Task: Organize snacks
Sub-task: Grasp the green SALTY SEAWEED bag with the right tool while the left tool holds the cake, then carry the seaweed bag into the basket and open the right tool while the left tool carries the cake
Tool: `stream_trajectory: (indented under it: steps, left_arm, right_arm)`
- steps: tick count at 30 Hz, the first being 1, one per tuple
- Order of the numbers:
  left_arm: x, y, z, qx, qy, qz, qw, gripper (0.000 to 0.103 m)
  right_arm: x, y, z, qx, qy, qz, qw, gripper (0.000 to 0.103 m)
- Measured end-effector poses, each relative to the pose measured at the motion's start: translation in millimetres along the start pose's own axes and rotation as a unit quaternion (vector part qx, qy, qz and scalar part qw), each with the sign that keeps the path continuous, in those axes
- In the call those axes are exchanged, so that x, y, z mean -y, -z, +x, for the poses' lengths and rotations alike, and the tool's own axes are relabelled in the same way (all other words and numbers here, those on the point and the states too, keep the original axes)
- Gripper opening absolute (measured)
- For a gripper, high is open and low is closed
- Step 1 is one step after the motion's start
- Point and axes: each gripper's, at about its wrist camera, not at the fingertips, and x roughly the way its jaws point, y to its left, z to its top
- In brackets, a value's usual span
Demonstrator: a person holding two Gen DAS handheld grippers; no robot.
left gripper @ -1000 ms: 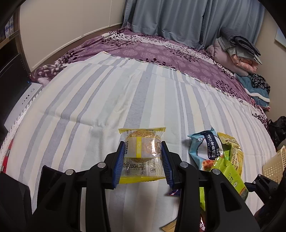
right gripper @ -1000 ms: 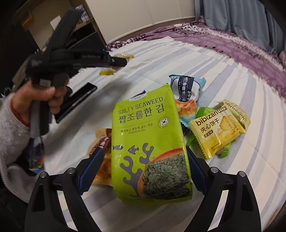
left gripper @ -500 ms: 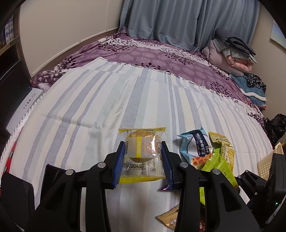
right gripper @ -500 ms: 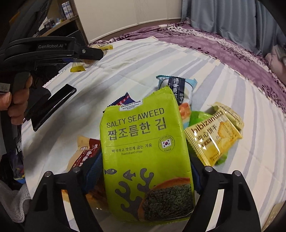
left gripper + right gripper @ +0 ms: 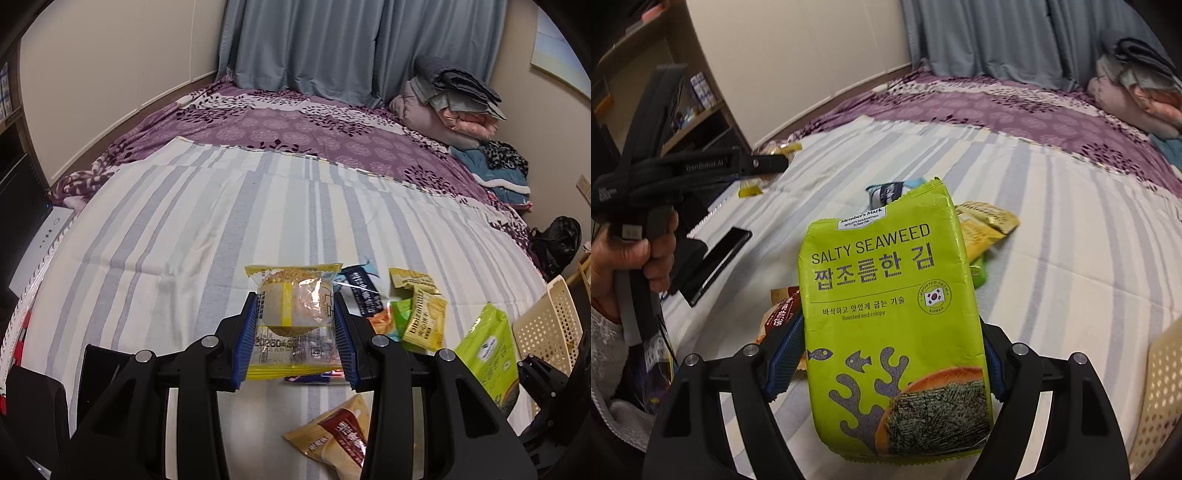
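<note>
Snacks are mid-carry: left gripper (image 5: 294, 334) clenches a yellow cake packet (image 5: 293, 317), right gripper (image 5: 886, 363) grips the seaweed bag (image 5: 892, 325) above the bed (image 5: 184, 221); next, likely lowering both into the cream basket (image 5: 546, 325).

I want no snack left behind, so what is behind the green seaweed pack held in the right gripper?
Behind the seaweed pack, partly hidden, lie a dark blue packet, a yellow biscuit packet, something green and a brown packet. Anything directly behind the pack is covered.
</note>
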Motion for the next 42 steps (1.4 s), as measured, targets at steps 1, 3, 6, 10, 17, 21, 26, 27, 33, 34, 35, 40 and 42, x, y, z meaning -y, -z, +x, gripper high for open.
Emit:
stream_trajectory:
  steps: [1,3,6,10,17,21,26,27,33,34,35,40,42]
  left_arm:
    - [4,0,-2,0.001,0.002,0.004,1.0000,0.040]
    - [11,0,-6,0.004,0.005,0.010,0.9999,0.040]
    - [24,1,-12,0.007,0.011,0.024,0.9996,0.040]
    - [40,2,-20,0.011,0.020,0.040,0.9989,0.040]
    - [72,2,-30,0.018,0.039,0.070,0.9966,0.040]
    - [94,2,-37,0.022,0.051,0.090,0.9944,0.040]
    - [117,3,-40,0.023,0.063,0.111,0.9916,0.040]
    - [122,4,-41,0.023,0.065,0.116,0.9909,0.040]
    - [151,6,-38,0.017,0.080,0.142,0.9865,0.040]
    - [156,8,-38,0.015,0.082,0.146,0.9857,0.040]
    - [162,9,-37,0.014,0.085,0.151,0.9847,0.040]
    - [186,13,-38,0.010,0.100,0.173,0.9797,0.040]
    - [194,13,-40,0.009,0.105,0.181,0.9778,0.040]
  right_arm:
    - [3,2,-7,0.006,0.003,0.003,1.000,0.078]
    - [8,4,-22,0.021,0.009,0.012,1.000,0.078]
    - [17,8,-43,0.043,0.016,0.027,0.999,0.078]
    - [32,15,-72,0.073,0.028,0.046,0.996,0.078]
    - [54,25,-117,0.125,0.059,0.083,0.987,0.078]
    - [68,33,-141,0.150,0.081,0.104,0.980,0.078]
    - [89,49,-169,0.176,0.114,0.134,0.969,0.078]
    - [93,53,-173,0.179,0.119,0.140,0.966,0.078]
    - [125,81,-201,0.193,0.161,0.182,0.951,0.078]
    - [131,87,-208,0.195,0.172,0.190,0.947,0.078]
    - [135,92,-212,0.196,0.181,0.195,0.944,0.078]
    - [162,114,-233,0.200,0.224,0.227,0.926,0.079]
    - [170,122,-237,0.198,0.235,0.237,0.922,0.079]
